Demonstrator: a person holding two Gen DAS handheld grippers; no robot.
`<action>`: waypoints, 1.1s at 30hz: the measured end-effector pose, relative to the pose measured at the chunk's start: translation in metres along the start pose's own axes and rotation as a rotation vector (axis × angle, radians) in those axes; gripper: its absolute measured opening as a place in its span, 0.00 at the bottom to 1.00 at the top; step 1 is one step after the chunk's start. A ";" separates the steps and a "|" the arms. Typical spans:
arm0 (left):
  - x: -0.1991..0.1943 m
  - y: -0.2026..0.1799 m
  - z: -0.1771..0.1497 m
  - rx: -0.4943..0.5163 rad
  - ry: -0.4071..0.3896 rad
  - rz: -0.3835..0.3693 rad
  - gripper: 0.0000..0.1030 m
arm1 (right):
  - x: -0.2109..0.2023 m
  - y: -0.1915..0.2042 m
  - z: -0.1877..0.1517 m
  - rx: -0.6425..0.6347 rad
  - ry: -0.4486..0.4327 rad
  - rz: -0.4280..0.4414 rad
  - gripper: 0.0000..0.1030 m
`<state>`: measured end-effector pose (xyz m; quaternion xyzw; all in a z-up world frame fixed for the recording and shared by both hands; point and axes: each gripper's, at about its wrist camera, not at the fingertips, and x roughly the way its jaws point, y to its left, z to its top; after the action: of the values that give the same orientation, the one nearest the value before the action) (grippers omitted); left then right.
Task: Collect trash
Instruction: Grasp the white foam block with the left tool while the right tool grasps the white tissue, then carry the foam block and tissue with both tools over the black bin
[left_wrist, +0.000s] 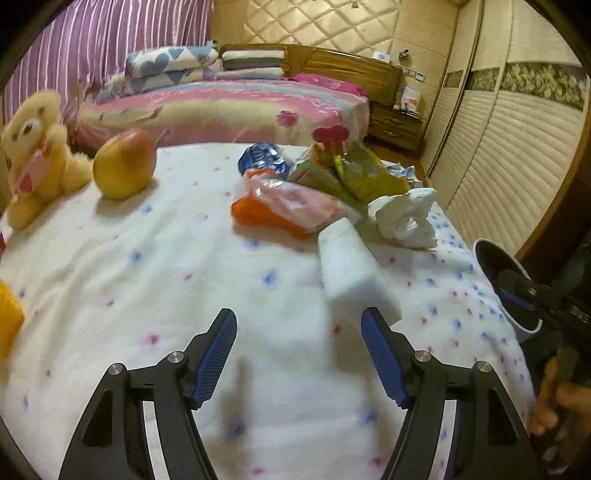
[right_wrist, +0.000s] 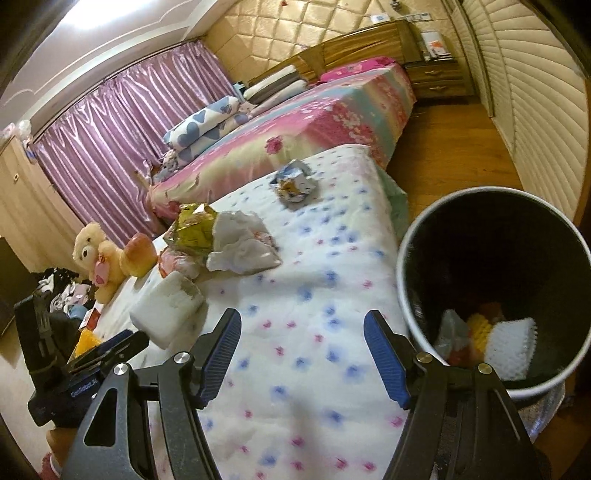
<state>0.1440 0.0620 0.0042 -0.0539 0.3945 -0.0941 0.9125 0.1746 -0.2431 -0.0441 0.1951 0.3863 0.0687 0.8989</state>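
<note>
Both my tools are empty, jaws apart. My left gripper (left_wrist: 299, 354) hangs over the flowered sheet (left_wrist: 147, 295) with the white foam block (left_wrist: 354, 273) just beyond its right finger, at one o'clock. My right gripper (right_wrist: 303, 354) stands beside the black bin (right_wrist: 491, 288), which sits at three o'clock off the mattress edge and already holds a few scraps.

The rest of the trash lies ahead of the left tool: the orange wrapper (left_wrist: 280, 206) and the green-yellow wrapper (left_wrist: 354, 173) at twelve to one o'clock, the crumpled white tissue (left_wrist: 406, 218) just right of them, the blue wrapper (left_wrist: 262, 158) behind.

My worries: the foam block looks broad, so a pinch near its end may let it swing and drop. The wrappers overlap, so one could drag another off the bed. The apple (left_wrist: 123, 162) and teddy bear (left_wrist: 37, 155) at ten o'clock are no trash; I must not sweep them.
</note>
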 end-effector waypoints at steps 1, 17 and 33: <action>-0.003 0.003 -0.003 -0.015 0.008 -0.025 0.68 | 0.002 0.003 0.001 -0.006 0.000 0.004 0.69; 0.036 -0.015 0.011 0.030 0.049 -0.010 0.50 | 0.065 0.039 0.028 -0.098 0.062 0.051 0.69; 0.041 -0.006 0.014 0.016 0.022 -0.099 0.44 | 0.086 0.055 0.029 -0.171 0.105 0.034 0.24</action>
<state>0.1811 0.0481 -0.0139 -0.0648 0.4007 -0.1430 0.9027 0.2560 -0.1775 -0.0608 0.1204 0.4221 0.1270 0.8895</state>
